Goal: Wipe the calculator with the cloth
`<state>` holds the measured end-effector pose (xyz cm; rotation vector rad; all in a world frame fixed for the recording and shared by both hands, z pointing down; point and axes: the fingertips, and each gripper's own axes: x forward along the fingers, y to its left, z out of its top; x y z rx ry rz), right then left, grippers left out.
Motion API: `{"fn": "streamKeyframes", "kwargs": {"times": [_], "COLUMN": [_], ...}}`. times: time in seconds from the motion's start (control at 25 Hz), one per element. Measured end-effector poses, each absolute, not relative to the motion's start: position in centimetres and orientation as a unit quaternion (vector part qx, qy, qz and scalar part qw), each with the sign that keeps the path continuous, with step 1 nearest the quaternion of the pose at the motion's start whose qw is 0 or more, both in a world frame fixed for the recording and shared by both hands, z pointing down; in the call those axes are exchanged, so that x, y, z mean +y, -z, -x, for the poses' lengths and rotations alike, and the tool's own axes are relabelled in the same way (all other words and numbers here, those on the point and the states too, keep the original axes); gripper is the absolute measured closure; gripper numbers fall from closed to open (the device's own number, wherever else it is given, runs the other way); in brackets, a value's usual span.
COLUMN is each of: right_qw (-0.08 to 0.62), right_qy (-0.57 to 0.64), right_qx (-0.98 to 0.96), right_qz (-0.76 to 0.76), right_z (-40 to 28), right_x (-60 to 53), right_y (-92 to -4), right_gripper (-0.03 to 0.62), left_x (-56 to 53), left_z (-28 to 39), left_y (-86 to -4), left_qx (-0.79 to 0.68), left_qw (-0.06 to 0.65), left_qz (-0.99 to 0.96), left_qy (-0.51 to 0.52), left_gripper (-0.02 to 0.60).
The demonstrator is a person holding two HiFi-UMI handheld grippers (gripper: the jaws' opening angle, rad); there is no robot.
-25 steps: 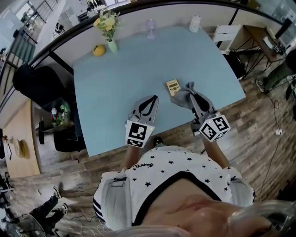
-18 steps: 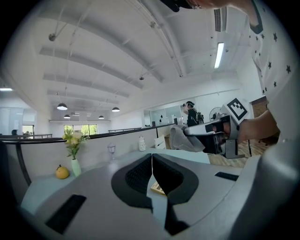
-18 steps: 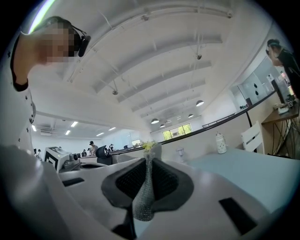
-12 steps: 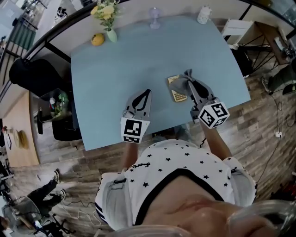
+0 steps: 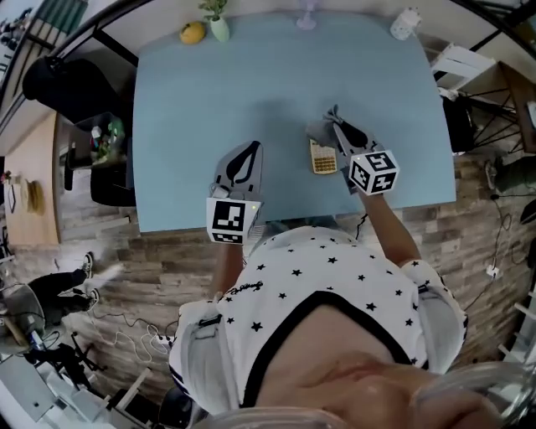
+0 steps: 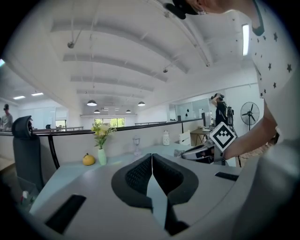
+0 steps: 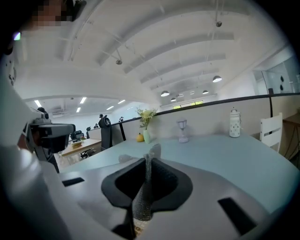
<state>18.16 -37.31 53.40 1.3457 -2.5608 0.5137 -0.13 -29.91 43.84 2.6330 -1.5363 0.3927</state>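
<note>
A small yellow calculator [image 5: 322, 157] lies on the light blue table [image 5: 209, 92] near its front edge. My right gripper [image 5: 336, 123] is shut on a grey cloth [image 5: 321, 131], which hangs over the calculator's far end. In the right gripper view the cloth [image 7: 146, 187] is pinched between the jaws and a corner of it sticks up past the tips. My left gripper [image 5: 250, 151] rests shut over the table to the left of the calculator, with nothing in it. The left gripper view shows its jaws [image 6: 152, 165] closed together.
A yellow fruit [image 5: 192, 33], a vase with flowers [image 5: 219, 28], a clear glass [image 5: 306, 14] and a white jar [image 5: 404, 23] stand along the table's far edge. A black chair [image 5: 71, 84] is off the left side, a white chair [image 5: 466, 67] off the right.
My right gripper has carried the cloth from beside the calculator onto its far end. The head view has shifted, so the table sits higher in frame. The left gripper has kept its place.
</note>
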Motion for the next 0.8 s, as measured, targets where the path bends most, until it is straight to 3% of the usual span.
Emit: {"fn": "streamKeyframes", "kwargs": {"times": [0.8], "right_qw": [0.292], "right_qy": [-0.137], "right_qx": [-0.872], "right_qz": [-0.369], "right_z": [-12.1], "right_x": [-39.2], "right_y": [-65.1], "right_gripper": [0.562], "left_x": [-26.8], "left_z": [5.0], "left_y": [-43.4], "left_qx": [-0.600], "left_qw": [0.041], "left_qz": [-0.786], "left_qy": [-0.144], "left_gripper": [0.551]}}
